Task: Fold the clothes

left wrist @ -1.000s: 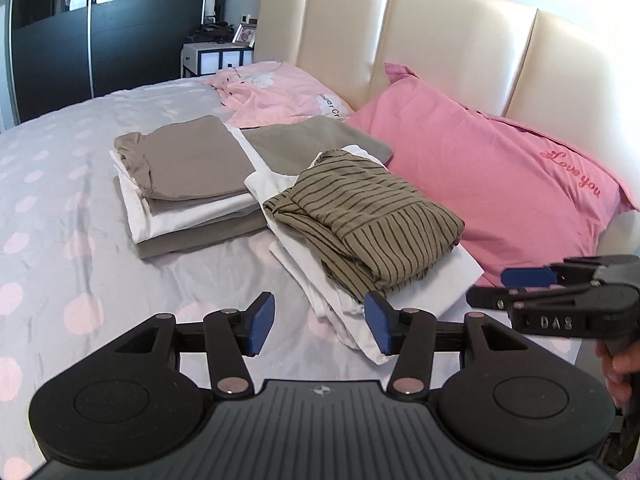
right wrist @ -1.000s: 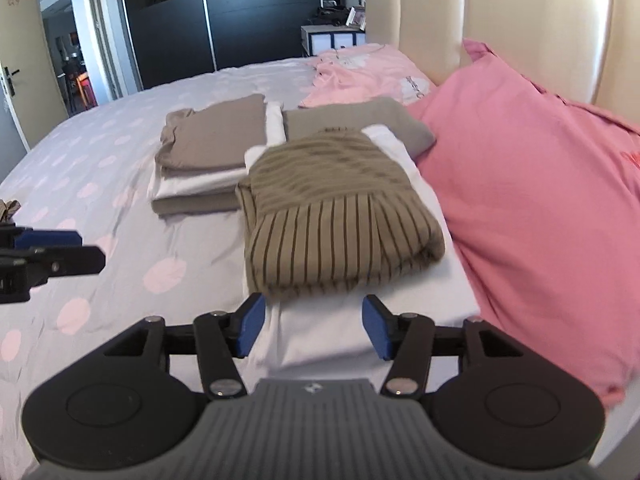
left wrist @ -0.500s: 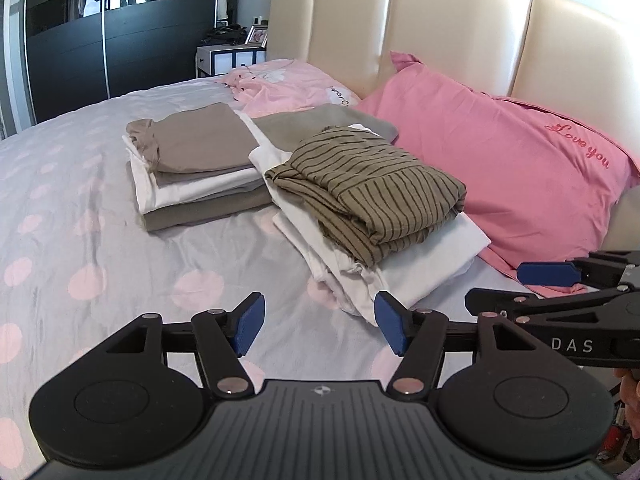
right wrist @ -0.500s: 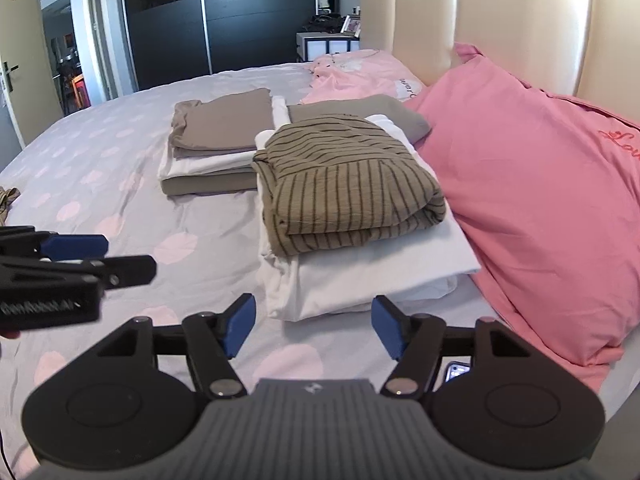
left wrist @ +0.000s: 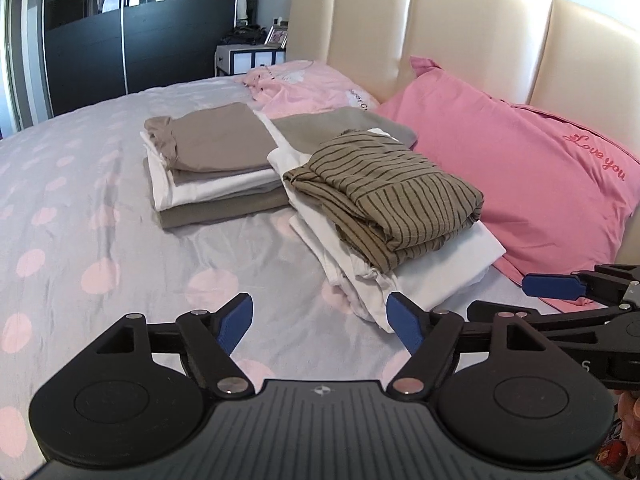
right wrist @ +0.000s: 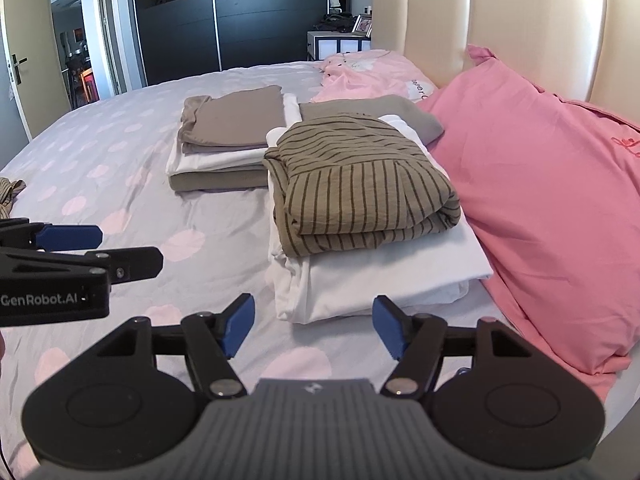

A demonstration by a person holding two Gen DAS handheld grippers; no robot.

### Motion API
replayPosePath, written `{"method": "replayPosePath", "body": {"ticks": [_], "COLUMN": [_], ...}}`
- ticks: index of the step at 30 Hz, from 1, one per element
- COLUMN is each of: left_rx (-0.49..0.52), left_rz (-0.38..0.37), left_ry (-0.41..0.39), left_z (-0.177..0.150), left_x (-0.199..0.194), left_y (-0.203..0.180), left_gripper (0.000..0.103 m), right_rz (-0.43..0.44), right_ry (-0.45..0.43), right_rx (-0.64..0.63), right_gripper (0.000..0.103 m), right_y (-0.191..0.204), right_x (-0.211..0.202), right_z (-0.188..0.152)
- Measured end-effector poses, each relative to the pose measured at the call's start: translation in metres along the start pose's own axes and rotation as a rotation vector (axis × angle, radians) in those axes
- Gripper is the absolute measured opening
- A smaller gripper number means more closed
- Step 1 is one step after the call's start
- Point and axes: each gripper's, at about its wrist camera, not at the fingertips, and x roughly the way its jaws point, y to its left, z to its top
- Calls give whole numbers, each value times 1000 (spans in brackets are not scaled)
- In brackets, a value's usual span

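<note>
left gripper (left wrist: 320, 318) jaws opening, nothing between; right gripper (right wrist: 313, 326) agape, empty; folded striped garment (right wrist: 356, 188) at twelve o'clock.

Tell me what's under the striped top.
The striped top lies on folded white cloth, which sticks out at the front and sides. How many white pieces are stacked there, and anything beneath them, is covered.

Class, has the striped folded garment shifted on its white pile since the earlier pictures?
No. The striped garment lies on the white pile beside the pink pillow as before.
</note>
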Motion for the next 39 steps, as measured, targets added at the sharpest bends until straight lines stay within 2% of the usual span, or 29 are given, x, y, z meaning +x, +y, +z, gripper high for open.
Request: {"method": "replayPosePath", "body": {"ticks": [11,23,39], "left_rx": [-3,8,-12], "left_rz": [24,75,59], "left_ry": [13,9,4], "left_z": [10,27,22], "left_x": [-10,-24,-24], "left_y": [-2,-1,1], "left_gripper": [74,74,74], "right_rz": [9,4,-11], "right_ry": [-11,-8,-10], "right_rx": [2,2,-9], "right_gripper": [69,76,76], "right_y": [7,14,16], "right_x": [-6,-14,-15], "right_z": [13,30,31]}}
